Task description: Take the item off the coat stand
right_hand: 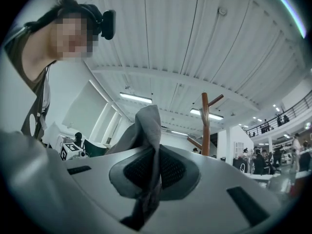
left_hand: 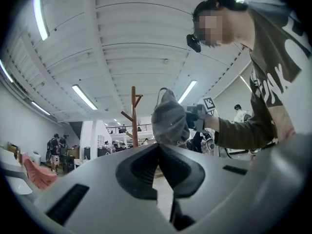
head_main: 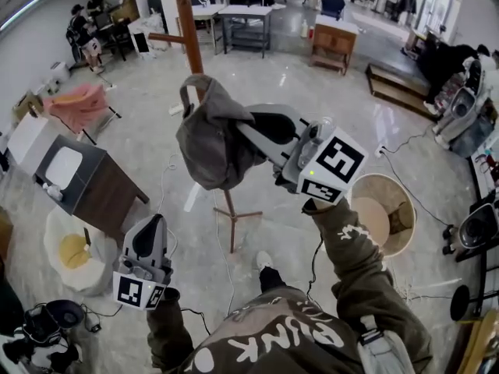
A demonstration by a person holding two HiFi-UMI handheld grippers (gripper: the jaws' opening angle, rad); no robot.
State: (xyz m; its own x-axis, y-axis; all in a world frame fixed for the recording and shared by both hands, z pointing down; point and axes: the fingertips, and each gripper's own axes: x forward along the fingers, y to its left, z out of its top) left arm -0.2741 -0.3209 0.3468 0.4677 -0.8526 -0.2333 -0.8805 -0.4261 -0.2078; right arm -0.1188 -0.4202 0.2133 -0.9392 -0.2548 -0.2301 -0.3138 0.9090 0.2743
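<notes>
In the head view, the grey fabric item (head_main: 209, 142) was seen bunched and hanging from the right gripper (head_main: 249, 131), whose jaws were clamped on its right edge. It was held in front of the wooden coat stand (head_main: 187, 29), so the pole was partly covered, and contact with a peg could not be ruled out from this view alone. The left gripper (head_main: 153, 223) was held low and to the left, well apart from the item and clearly the farther of the two.

In the left gripper view, the left jaws (left_hand: 158, 147) were seen pressed together with nothing between them. Beyond their tips the item (left_hand: 169, 118) was seen up and slightly right, its long axis hanging roughly vertical. It was set to the right of the stand's pole (left_hand: 133, 111), with a gap visible between them.

In the right gripper view, a fold of the grey fabric (right_hand: 146, 126) was seen pinched between the closed right jaws (right_hand: 155, 162), rising above the pads and trailing down below them. The stand (right_hand: 205, 126) was seen off to the right, apart from the cloth.

The item was judged to be free of the pegs. The coming move was thought to depend on its being drawn further from the pole by the right gripper.
</notes>
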